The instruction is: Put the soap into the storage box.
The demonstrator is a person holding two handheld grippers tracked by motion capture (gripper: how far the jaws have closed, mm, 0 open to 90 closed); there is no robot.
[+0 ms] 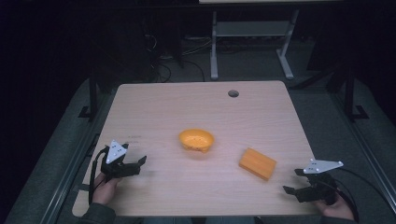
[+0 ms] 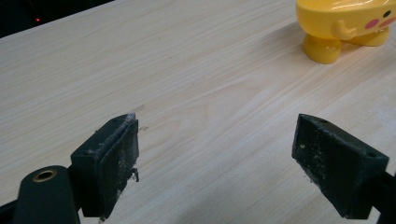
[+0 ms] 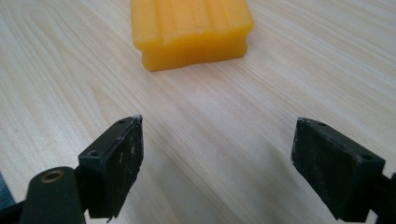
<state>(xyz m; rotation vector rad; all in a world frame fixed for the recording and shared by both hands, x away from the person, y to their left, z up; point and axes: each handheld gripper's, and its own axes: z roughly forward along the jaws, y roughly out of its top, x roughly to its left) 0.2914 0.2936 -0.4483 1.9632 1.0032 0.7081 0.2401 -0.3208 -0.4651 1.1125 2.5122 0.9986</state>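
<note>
One yellow bowl (image 1: 196, 140) at table centre, one orange block (image 1: 257, 163) at its four o'clock, two grippers — left gripper (image 1: 134, 166) at eight o'clock, right gripper (image 1: 293, 181) at four — one wooden table (image 1: 163, 107), one cable hole (image 1: 233, 93) at twelve.

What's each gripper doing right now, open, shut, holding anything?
Left gripper: open, empty, short of the yellow bowl.
Right gripper: open, empty, short of the orange block.

The left gripper (image 1: 135, 164) sits low in the person's left hand (image 1: 103, 188), its jaws spread wide with nothing between them. The right gripper (image 1: 292, 181), held in the right hand (image 1: 337, 208), likewise has its jaws parted and empty.
</note>
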